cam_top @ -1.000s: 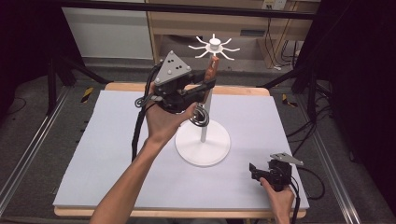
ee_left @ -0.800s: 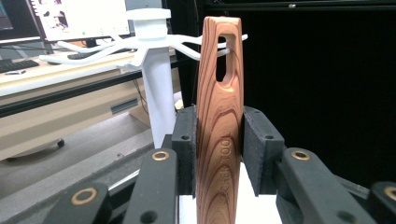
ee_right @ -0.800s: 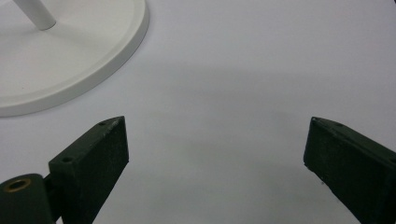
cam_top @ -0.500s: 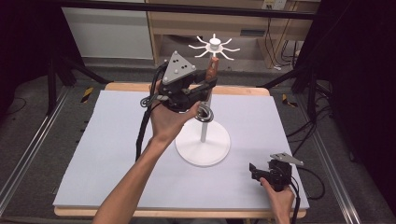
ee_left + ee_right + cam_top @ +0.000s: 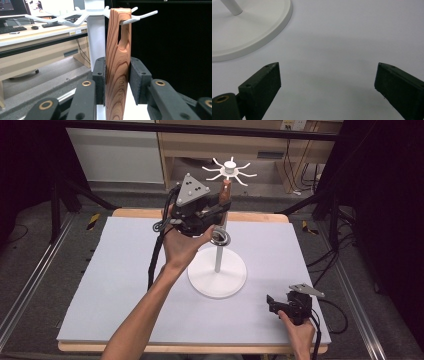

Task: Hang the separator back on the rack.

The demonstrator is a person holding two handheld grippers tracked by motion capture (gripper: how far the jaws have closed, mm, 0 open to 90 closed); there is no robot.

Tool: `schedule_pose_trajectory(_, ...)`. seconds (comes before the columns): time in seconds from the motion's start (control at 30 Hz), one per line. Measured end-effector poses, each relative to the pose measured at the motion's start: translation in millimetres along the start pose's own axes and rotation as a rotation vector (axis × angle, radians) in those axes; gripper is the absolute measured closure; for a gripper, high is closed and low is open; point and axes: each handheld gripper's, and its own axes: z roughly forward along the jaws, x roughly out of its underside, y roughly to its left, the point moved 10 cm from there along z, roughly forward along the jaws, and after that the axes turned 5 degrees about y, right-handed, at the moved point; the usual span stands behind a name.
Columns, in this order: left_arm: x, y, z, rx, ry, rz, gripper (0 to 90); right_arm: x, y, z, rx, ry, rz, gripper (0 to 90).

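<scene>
Beside white rack (image 5: 218, 270), idle right tool (image 5: 280, 304)

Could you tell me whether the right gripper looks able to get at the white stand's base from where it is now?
Probably yes: the right gripper rests open on the table, and only bare surface separates it from the base.

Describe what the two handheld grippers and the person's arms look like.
Both are black two-jaw tools. The left gripper has flat dark pads on black links with brass-coloured pivot rings. A grey three-cornered plate with dark dots tops it, and a black cable trails from it. The right gripper carries a similar grey plate and black cable. Both forearms are bare, with no sleeves showing.
</scene>
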Motion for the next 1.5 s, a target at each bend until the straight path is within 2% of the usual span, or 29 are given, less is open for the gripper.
schedule_pose_trajectory(0.17,-0.1,1.2,1.4,-0.016,-0.003,0.015,68.4,0.1,0.2,0.5,-0.002,0.001,-0.005,7.2)
schedule_pose_trajectory(0.33,0.2,0.3,2.2,-0.009,-0.025,0.023,67.8,0.2,0.7,0.4,-0.001,0.002,-0.006,7.2)
schedule_pose_trajectory(0.43,0.4,-1.5,-1.1,0.003,-0.048,0.035,61.3,0.0,-0.2,0.4,0.002,-0.001,-0.008,7.2)
schedule_pose_trajectory(0.6,3.2,-2.3,-7.2,0.009,-0.054,0.048,58.3,-0.1,0.3,0.2,-0.001,-0.001,-0.006,7.2)
schedule_pose_trajectory(0.8,16.2,-2.8,-19.0,0.024,-0.050,0.066,50.3,-0.5,-0.4,0.0,0.002,-0.002,-0.006,7.2)
schedule_pose_trajectory(0.93,38.6,0.9,-29.7,0.022,-0.039,0.080,47.4,-0.8,-0.7,-0.3,0.003,-0.004,-0.006,7.2)
schedule_pose_trajectory(0.97,38.6,0.9,-29.7,0.022,-0.039,0.080,46.7,-0.8,-0.7,-0.3,0.003,-0.004,-0.006,7.2)
schedule_pose_trajectory(1.0,52.5,4.2,-33.9,0.022,-0.032,0.075,45.9,-0.9,-1.0,-0.4,0.004,-0.004,-0.006,7.2)
schedule_pose_trajectory(1.03,52.5,4.2,-33.9,0.022,-0.032,0.075,45.3,-0.9,-1.0,-0.4,0.004,-0.004,-0.006,7.2)
schedule_pose_trajectory(1.07,67.9,8.1,-37.1,0.021,-0.015,0.067,44.9,-0.9,-0.8,-0.6,0.005,-0.006,0.001,7.1)
schedule_pose_trajectory(1.13,82.6,12.2,-40.0,0.019,0.005,0.061,44.0,-1.2,-1.8,-0.6,0.008,-0.004,0.000,7.0)
schedule_pose_trajectory(1.17,82.6,12.2,-40.0,0.019,0.005,0.061,43.4,-1.2,-1.8,-0.6,0.008,-0.004,0.000,7.0)
schedule_pose_trajectory(1.27,108.7,22.6,-46.4,0.008,0.034,0.046,41.9,-0.5,-2.5,0.1,0.016,-0.001,-0.007,7.0)
schedule_pose_trajectory(1.37,130.9,32.6,-51.2,0.003,0.053,0.014,41.0,0.1,-2.5,0.3,0.015,-0.001,-0.008,7.0)
schedule_pose_trajectory(1.4,148.0,40.2,-53.6,-0.006,0.072,-0.003,40.2,0.7,-2.3,0.2,0.017,0.002,-0.005,7.0)
schedule_pose_trajectory(1.5,178.6,52.1,-57.0,-0.019,0.119,-0.028,38.8,1.7,-2.7,0.3,0.020,0.007,-0.004,6.9)
